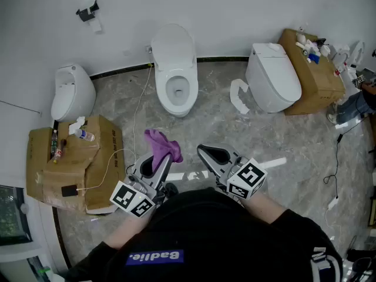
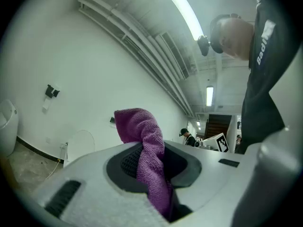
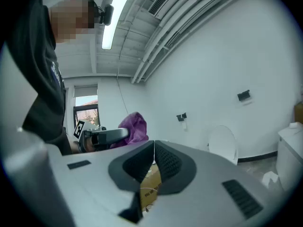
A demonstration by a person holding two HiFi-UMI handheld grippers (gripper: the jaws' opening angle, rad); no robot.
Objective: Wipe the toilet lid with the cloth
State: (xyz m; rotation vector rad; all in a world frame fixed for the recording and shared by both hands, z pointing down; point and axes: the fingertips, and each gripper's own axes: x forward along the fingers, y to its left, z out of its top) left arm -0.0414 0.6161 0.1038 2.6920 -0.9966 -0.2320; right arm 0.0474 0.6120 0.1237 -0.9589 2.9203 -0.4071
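Looking down in the head view, the left gripper (image 1: 154,160) is pinching one purple cloth (image 1: 163,144), and the right gripper (image 1: 212,154) is pointing forward beside it. Three toilets are standing along the wall (image 1: 123,10), the middle toilet (image 1: 176,90) with its lid (image 1: 172,43) raised, well apart from the cloth. In the left gripper view, the jaws are clamping the cloth tightly. In the right gripper view, the jaws are pressing together, holding nothing.
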